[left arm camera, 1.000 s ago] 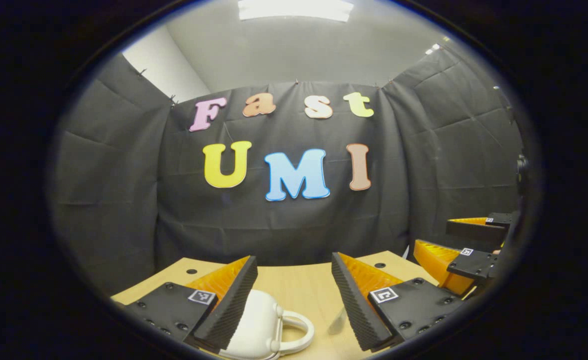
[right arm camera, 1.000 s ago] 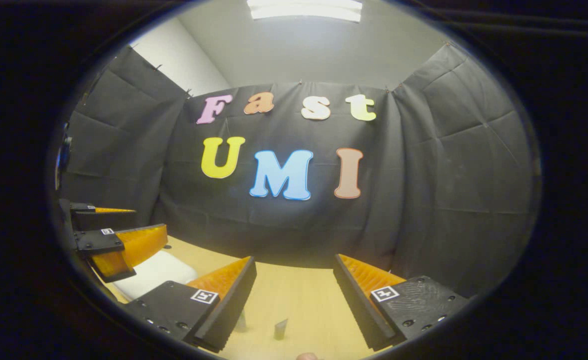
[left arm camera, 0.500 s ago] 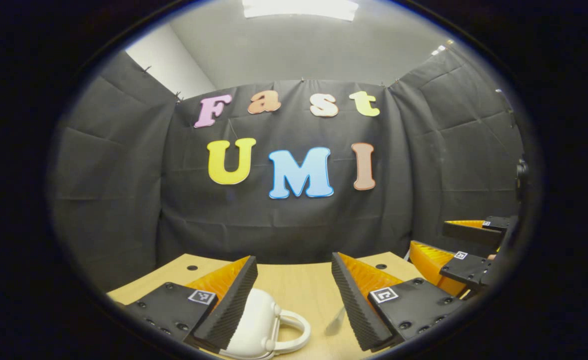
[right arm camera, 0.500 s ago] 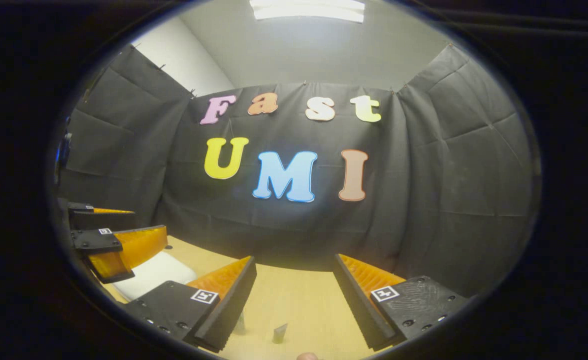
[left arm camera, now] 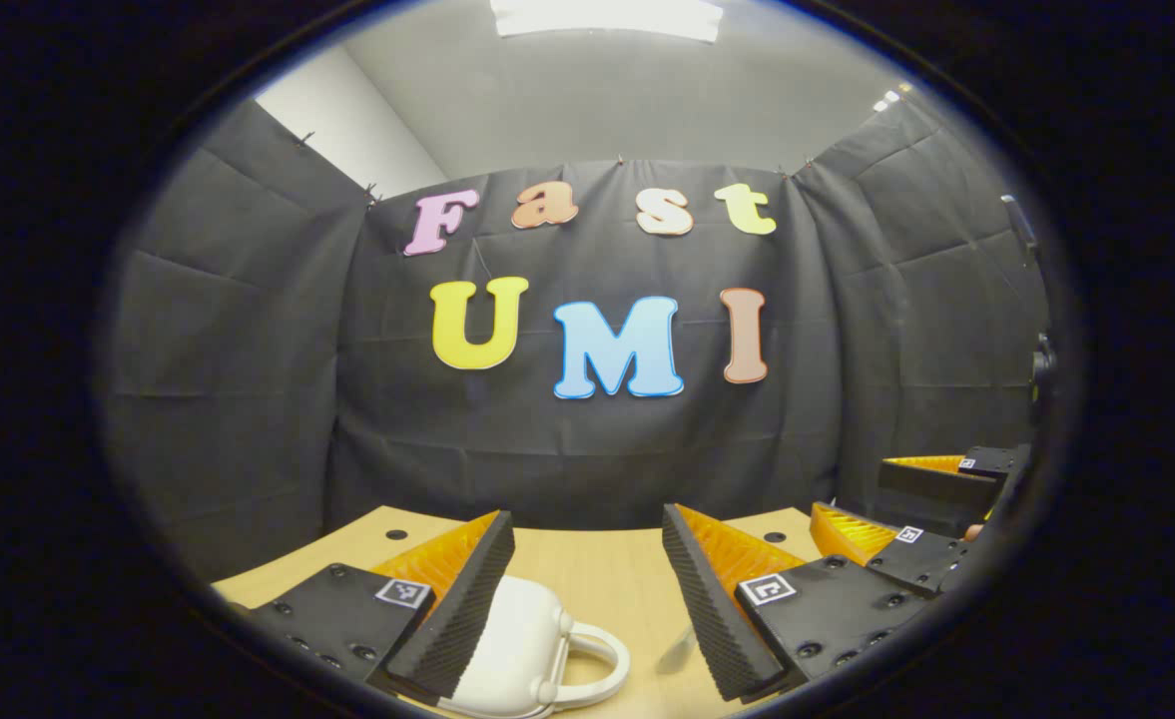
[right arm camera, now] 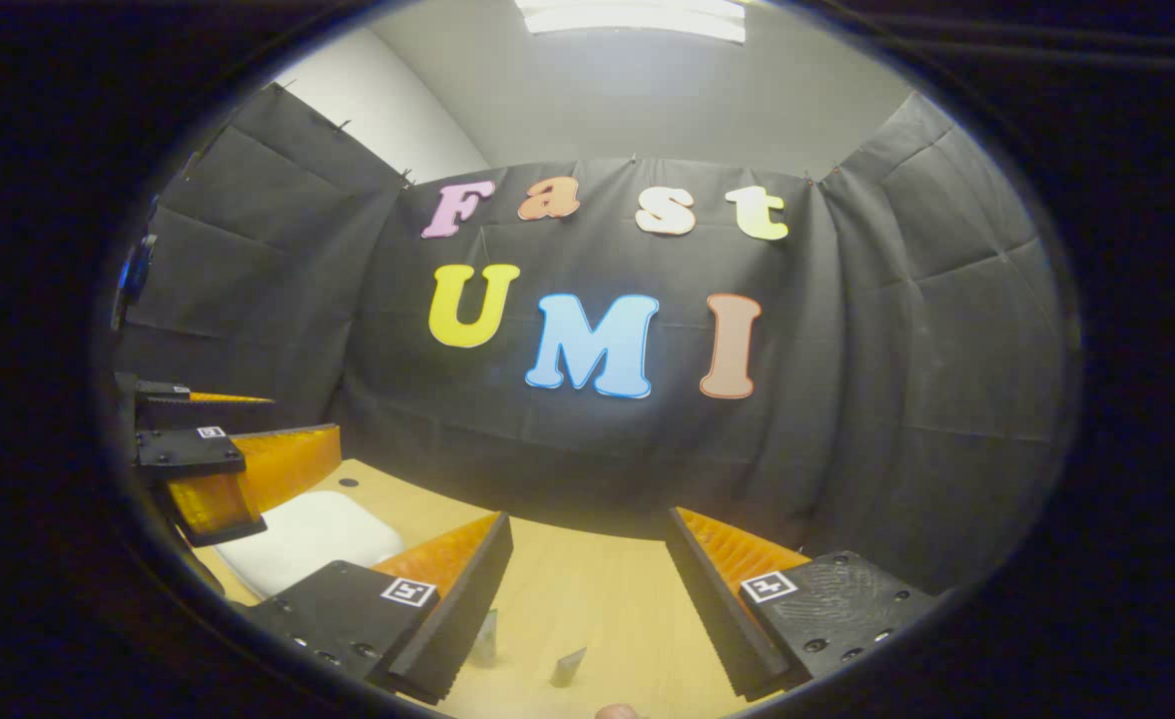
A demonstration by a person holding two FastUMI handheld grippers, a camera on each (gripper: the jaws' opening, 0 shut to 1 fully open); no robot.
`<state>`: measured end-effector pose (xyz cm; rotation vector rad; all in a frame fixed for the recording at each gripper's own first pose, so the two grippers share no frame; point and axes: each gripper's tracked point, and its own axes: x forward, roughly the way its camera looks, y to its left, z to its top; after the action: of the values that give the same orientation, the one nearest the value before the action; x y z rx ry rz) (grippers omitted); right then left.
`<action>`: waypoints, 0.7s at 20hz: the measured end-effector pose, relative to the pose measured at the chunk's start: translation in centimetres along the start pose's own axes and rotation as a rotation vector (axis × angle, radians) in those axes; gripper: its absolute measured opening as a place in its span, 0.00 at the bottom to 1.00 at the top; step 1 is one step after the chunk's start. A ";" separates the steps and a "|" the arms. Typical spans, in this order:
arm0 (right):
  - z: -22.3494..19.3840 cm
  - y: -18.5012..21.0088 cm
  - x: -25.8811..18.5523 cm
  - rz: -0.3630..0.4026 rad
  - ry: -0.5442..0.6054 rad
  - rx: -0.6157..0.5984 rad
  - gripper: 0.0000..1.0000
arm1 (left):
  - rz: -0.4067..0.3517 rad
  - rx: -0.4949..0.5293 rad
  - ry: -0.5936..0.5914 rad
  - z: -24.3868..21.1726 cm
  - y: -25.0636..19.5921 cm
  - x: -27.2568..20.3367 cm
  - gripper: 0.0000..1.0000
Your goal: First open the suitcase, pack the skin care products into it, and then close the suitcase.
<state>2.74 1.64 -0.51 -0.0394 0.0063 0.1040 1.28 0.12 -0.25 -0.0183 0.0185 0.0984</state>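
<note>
A small white suitcase (left arm camera: 517,649) with a loop handle lies on the wooden table (left arm camera: 597,564), lid down, low between my left gripper's fingers. My left gripper (left arm camera: 587,524) hovers above it, open and holding nothing. In the right gripper view the suitcase (right arm camera: 302,534) lies at the left, under my left gripper (right arm camera: 248,429). My right gripper (right arm camera: 589,524) is open and holds nothing. Two small upright skin care items (right arm camera: 567,667) stand on the table below it. My right gripper (left arm camera: 886,499) is at the far right of the left gripper view, jaws apart.
Black cloth walls close the booth at the back and on both sides. The table (right arm camera: 597,599) has small holes near its far edge. A small pale item (left arm camera: 677,649) rests beside the suitcase handle. A fingertip (right arm camera: 612,711) peeks in at the bottom edge.
Both views have drifted slightly, so the wall sits a little further right. More of the suitcase shows in the right gripper view. Both grippers stay open.
</note>
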 end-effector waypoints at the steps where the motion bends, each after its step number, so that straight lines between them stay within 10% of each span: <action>1: 0.0 -0.1 -0.1 -0.002 0.000 -0.001 0.94 | -0.004 0.001 0.008 -0.3 -0.1 0.2 0.96; 14: -2.3 -3.3 -0.9 -0.121 0.074 -0.052 0.94 | -0.200 -0.051 0.424 -14.1 -3.1 6.1 0.96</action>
<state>2.21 -1.87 -2.71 -0.0959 0.0752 -0.0181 7.42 -2.66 -14.46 -0.0915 0.4373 -0.1069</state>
